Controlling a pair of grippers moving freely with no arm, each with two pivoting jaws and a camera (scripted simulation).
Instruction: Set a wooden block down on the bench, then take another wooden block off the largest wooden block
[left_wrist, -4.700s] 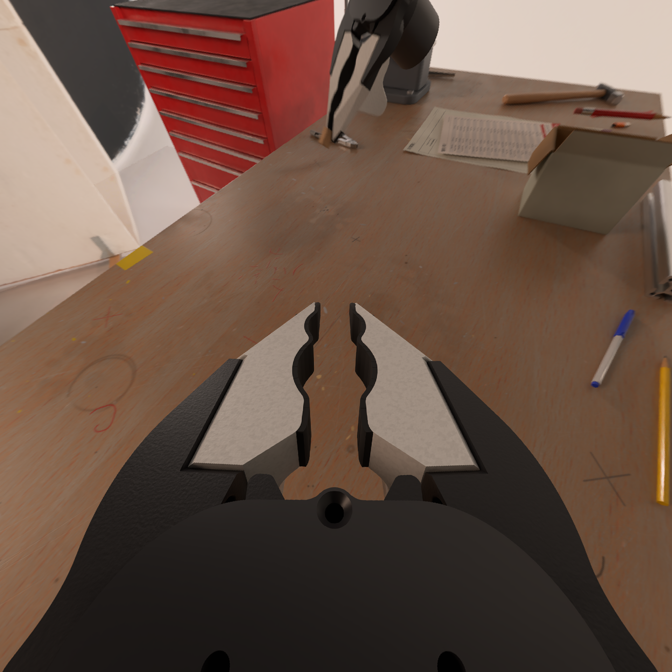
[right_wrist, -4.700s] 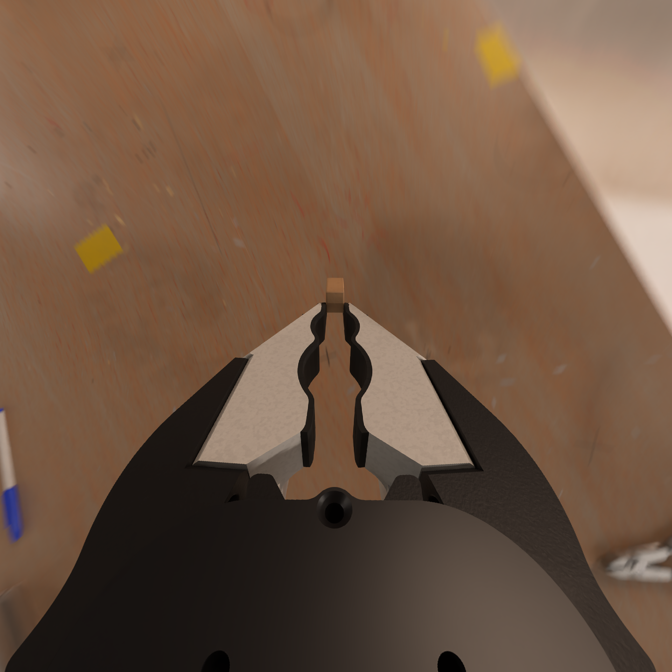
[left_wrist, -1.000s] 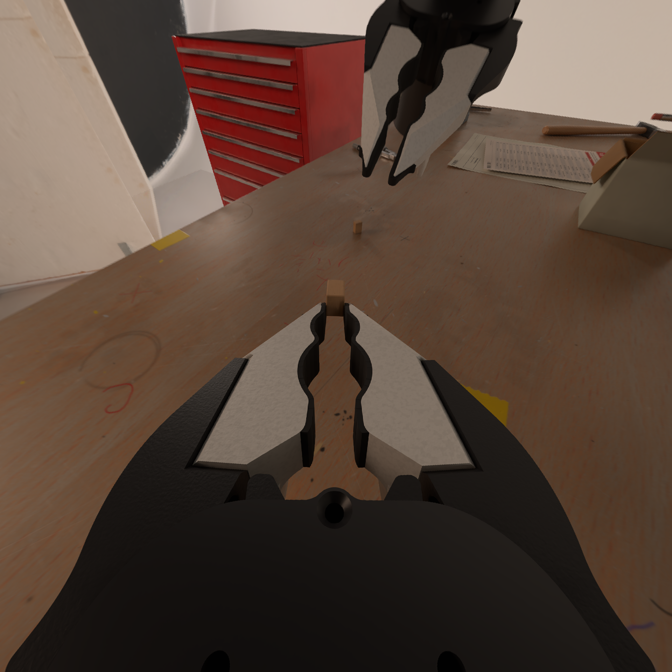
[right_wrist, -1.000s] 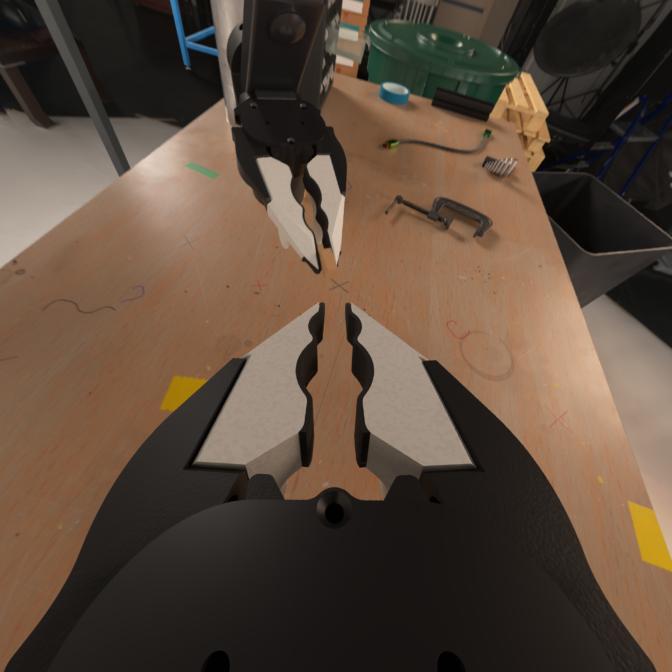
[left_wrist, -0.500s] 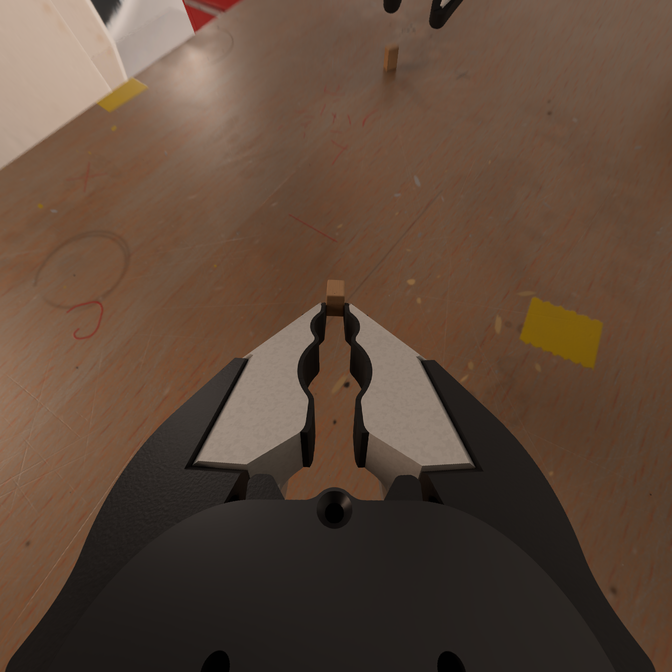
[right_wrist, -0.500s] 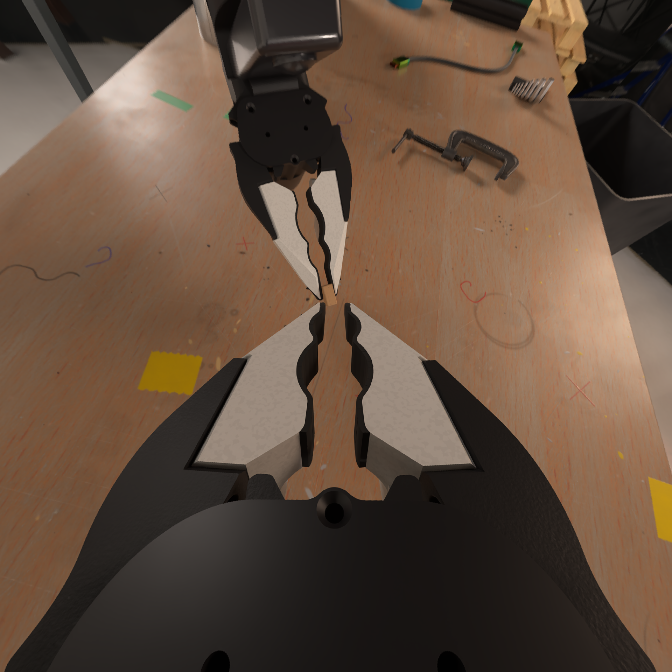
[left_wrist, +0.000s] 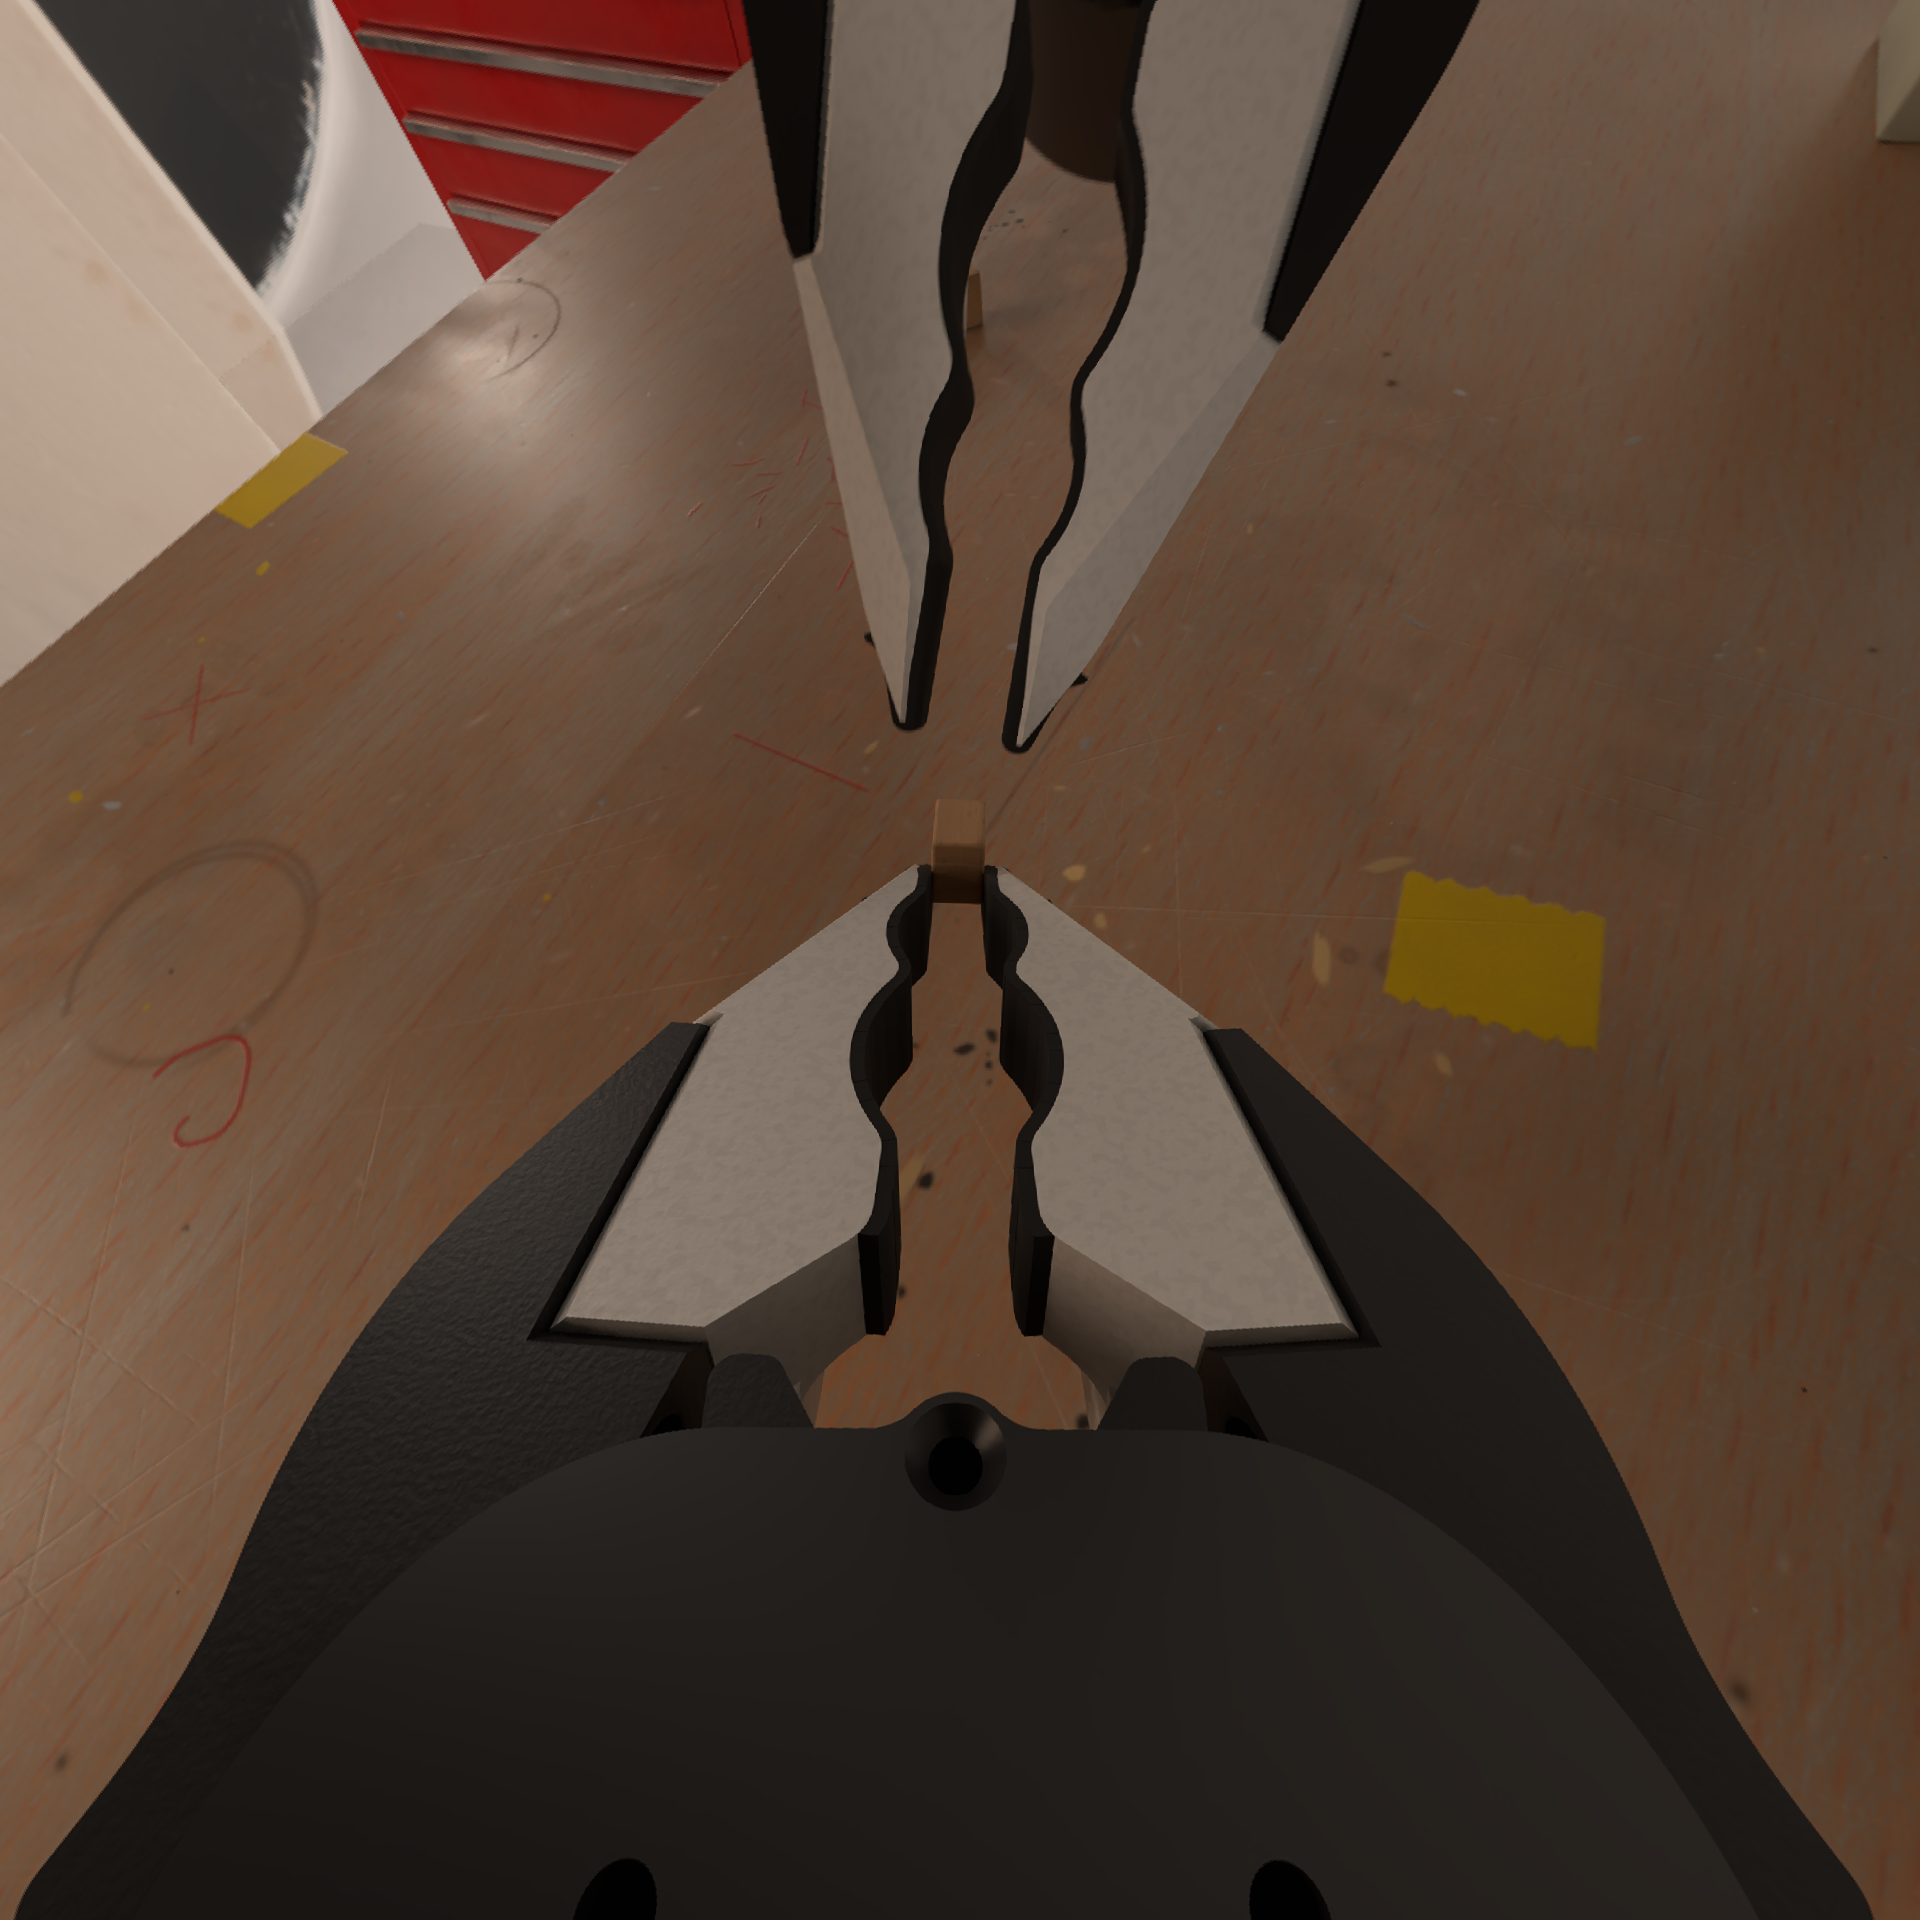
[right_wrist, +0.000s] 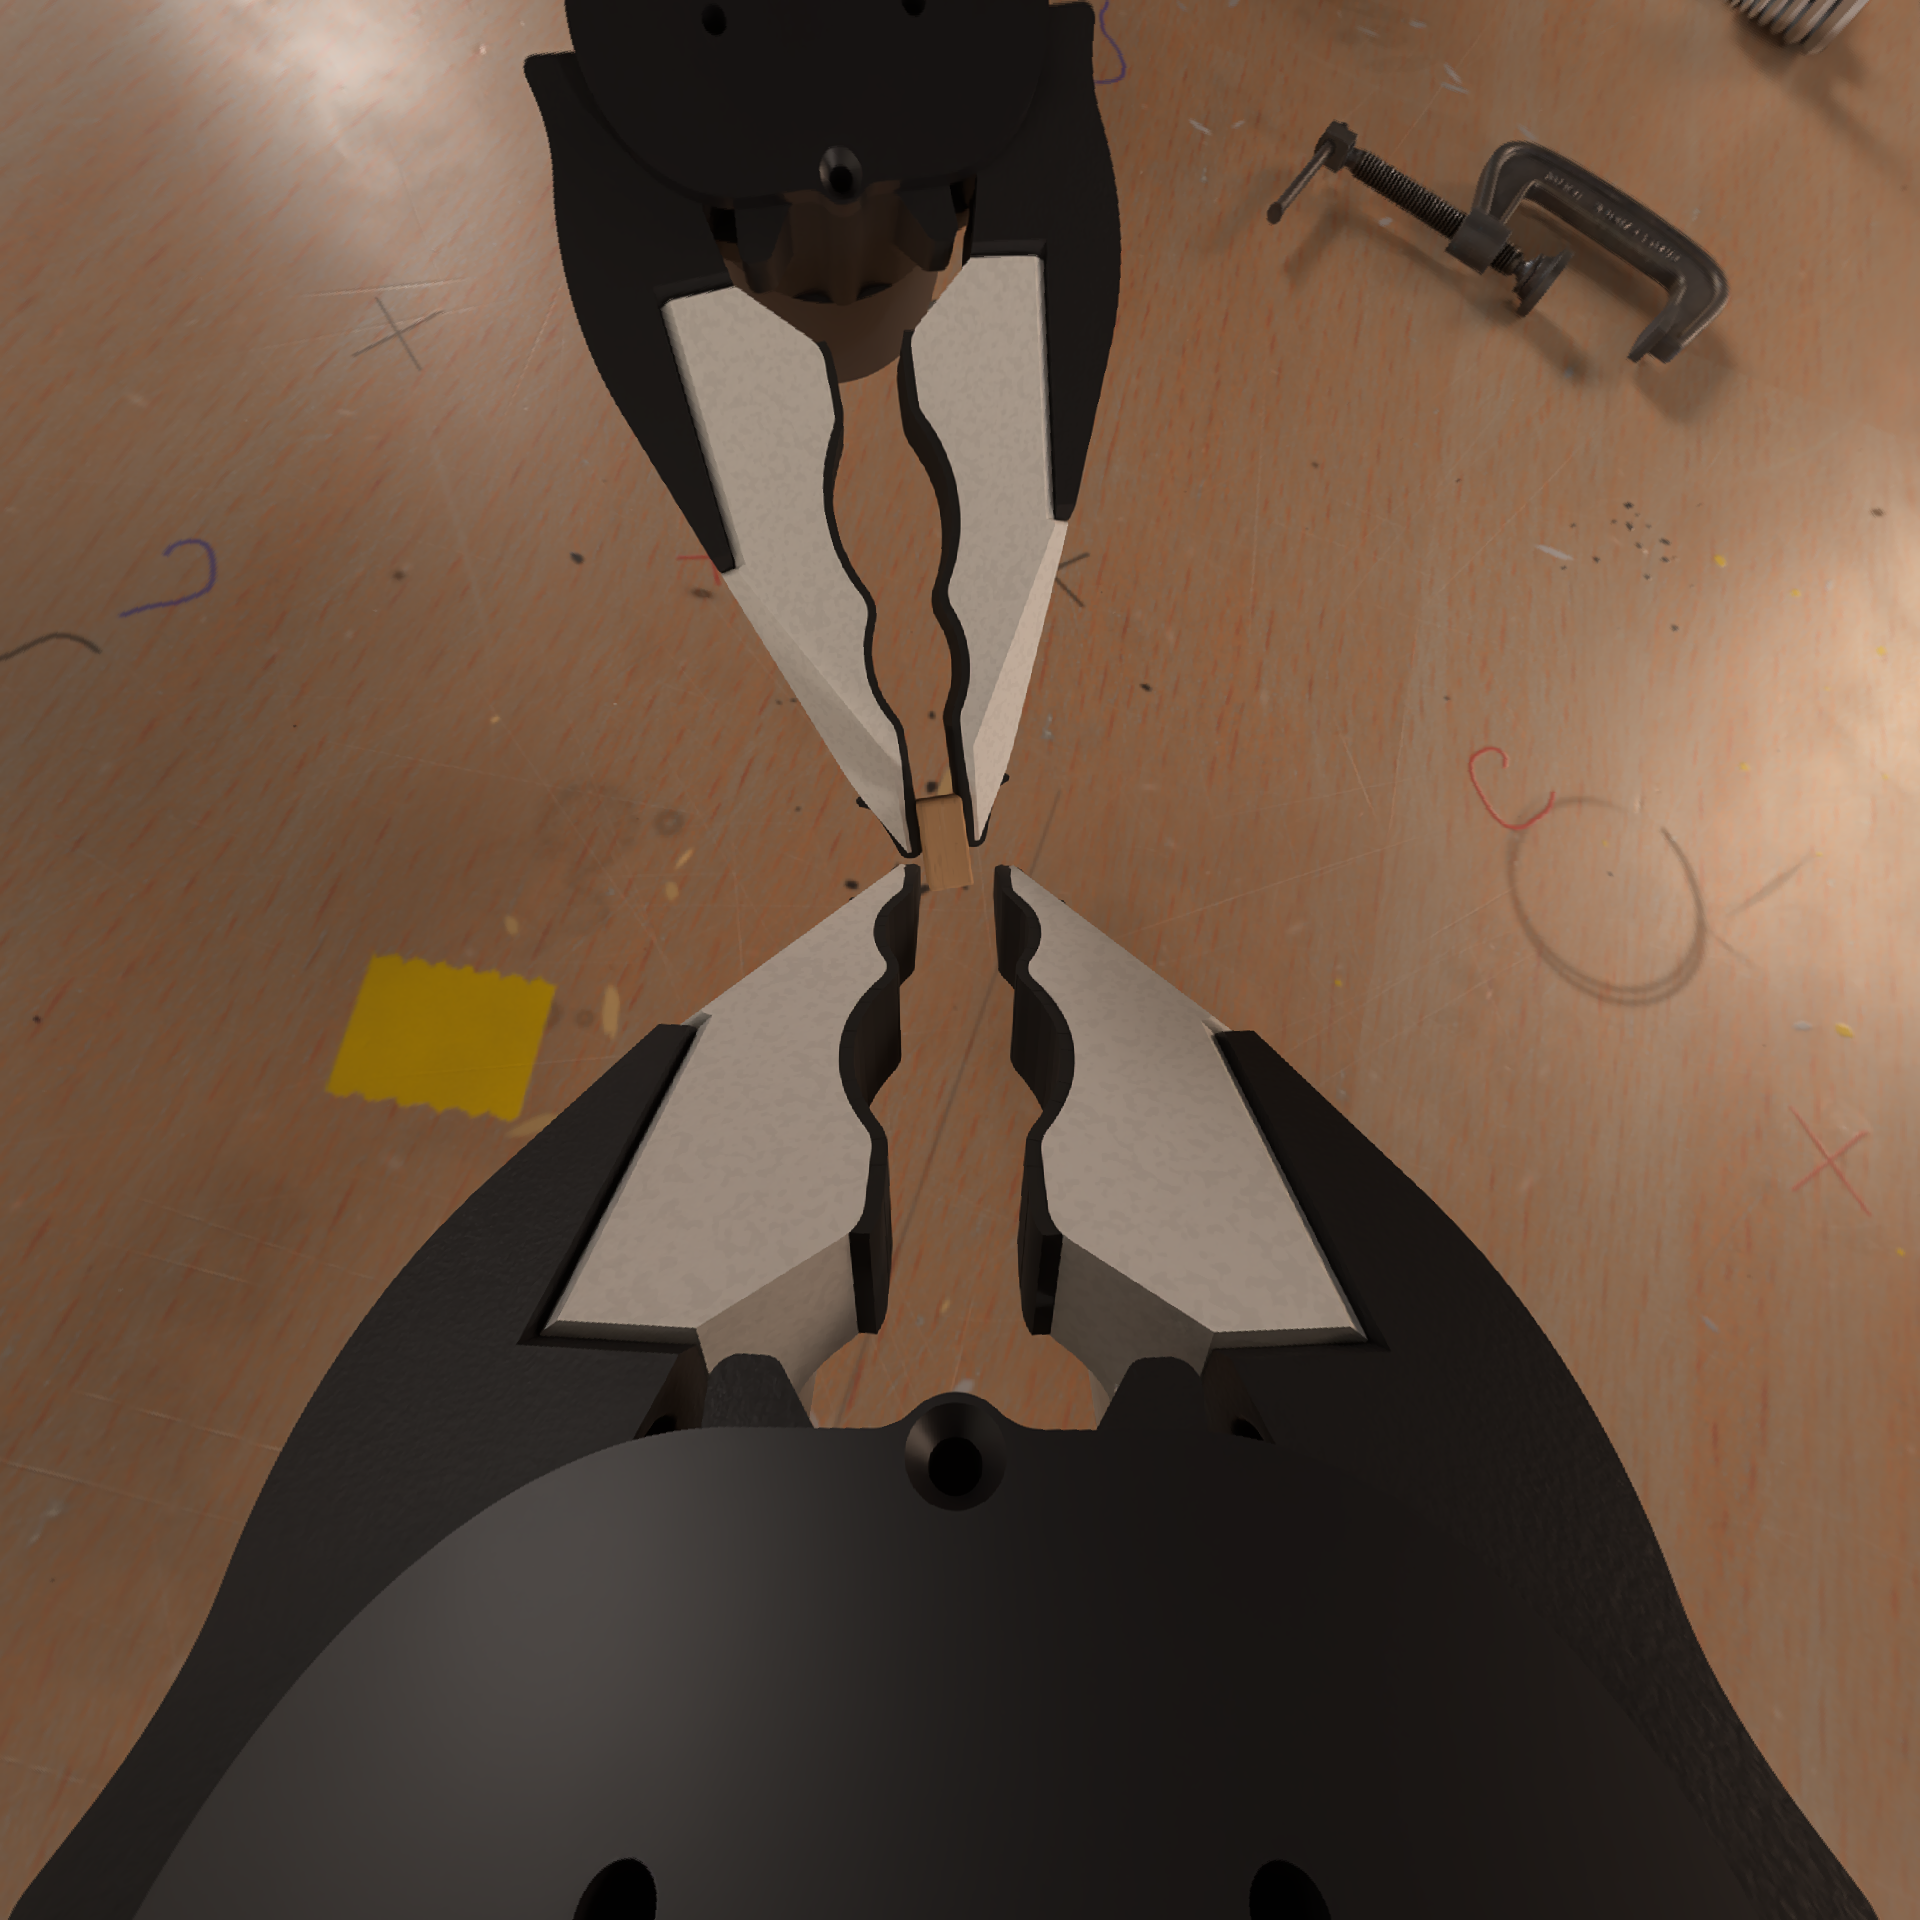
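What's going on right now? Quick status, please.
Left tongs shut on small wooden block. Right tongs open, tips facing the block. Bench between them clear.

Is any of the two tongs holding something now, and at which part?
The left tongs hold a small wooden block by its near end, at the very tips. The right tongs are open and empty.

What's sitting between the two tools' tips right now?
Only the small tan wooden block, pinched in the left tool and poking toward the open right tool. Otherwise the stretch is bare brown wooden bench; both wrist views show it.
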